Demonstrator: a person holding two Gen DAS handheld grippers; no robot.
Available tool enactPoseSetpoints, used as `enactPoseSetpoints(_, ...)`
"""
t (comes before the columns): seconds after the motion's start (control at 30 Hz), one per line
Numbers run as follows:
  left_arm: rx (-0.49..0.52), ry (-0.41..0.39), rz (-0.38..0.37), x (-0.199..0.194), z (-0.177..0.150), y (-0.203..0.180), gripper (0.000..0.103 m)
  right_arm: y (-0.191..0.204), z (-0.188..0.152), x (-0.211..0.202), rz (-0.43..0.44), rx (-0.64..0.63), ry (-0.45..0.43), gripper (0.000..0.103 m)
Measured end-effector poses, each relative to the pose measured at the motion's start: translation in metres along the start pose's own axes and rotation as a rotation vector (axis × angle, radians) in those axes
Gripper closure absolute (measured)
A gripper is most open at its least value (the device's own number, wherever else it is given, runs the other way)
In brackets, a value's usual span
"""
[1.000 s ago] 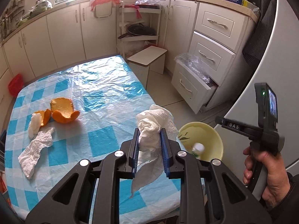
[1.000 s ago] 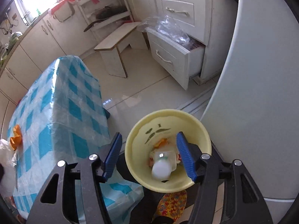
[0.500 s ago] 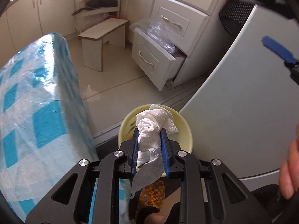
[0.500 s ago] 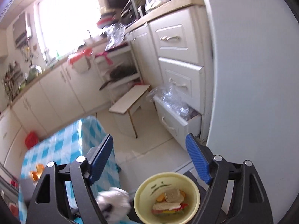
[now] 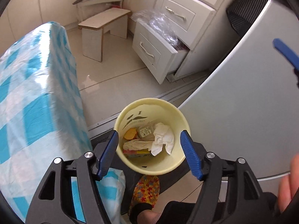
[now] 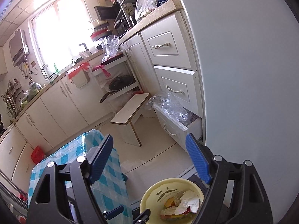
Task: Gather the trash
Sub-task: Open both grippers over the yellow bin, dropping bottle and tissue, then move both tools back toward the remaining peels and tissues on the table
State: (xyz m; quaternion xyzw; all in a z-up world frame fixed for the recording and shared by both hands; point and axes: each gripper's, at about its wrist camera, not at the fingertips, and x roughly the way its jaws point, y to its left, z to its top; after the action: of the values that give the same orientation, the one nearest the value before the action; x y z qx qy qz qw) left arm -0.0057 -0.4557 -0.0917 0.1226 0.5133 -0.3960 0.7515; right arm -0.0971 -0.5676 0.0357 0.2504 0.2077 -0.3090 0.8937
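Bin mouth (image 5: 152, 136), center frame, is wide open from above; table edge (image 5: 74, 85) crowds its left, fridge (image 5: 243, 102) its right.

Each tool, left (image 5: 149, 152) and right (image 6: 149, 159), had black angular arms, silver screw heads and ribbed blue pads. The person's slipper (image 5: 146, 192) was multicoloured, yellow and red.

The crumpled tissue (image 5: 162, 137), clamped half a second ago between the left gripper (image 5: 149, 152) fingers (image 5: 190, 154), has been released into the yellow bin (image 5: 130, 112) (atop the other trash); the jaws are opening, nothing between them.
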Motion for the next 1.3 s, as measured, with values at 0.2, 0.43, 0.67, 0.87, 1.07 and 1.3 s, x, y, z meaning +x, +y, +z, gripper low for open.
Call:
enactPoseSetpoints(0.2, -0.071, -0.093, 0.075, -0.076, -0.037, 0.045, 0.025, 0.006, -0.006, 0.005, -0.010, -0.023, 0.042, 0.023)
enactPoseSetpoints(0.43, -0.173, -0.180, 0.218, -0.157, -0.073, 0.109, 0.017, 0.036, -0.024, 0.006, -0.012, -0.122, 0.075, 0.018)
enactPoseSetpoints(0.67, -0.245, -0.236, 0.285, -0.201, -0.096, 0.148, 0.014, 0.059, -0.055, 0.002, 0.008, -0.146, 0.108, 0.015)
enactPoseSetpoints(0.87, -0.217, -0.307, 0.342, -0.213, -0.111, 0.154, 0.014, 0.084, -0.072, -0.006, 0.035, -0.207, 0.090, 0.014)
enactPoseSetpoints(1.07, -0.237, -0.411, 0.436, -0.227, -0.119, 0.161, 0.013, 0.092, -0.082, -0.006, 0.038, -0.196, 0.102, 0.013)
enactPoseSetpoints(1.3, -0.247, -0.330, 0.396, -0.221, -0.120, 0.170, 0.008, 0.098, -0.092, -0.008, 0.031, -0.214, 0.111, 0.013)
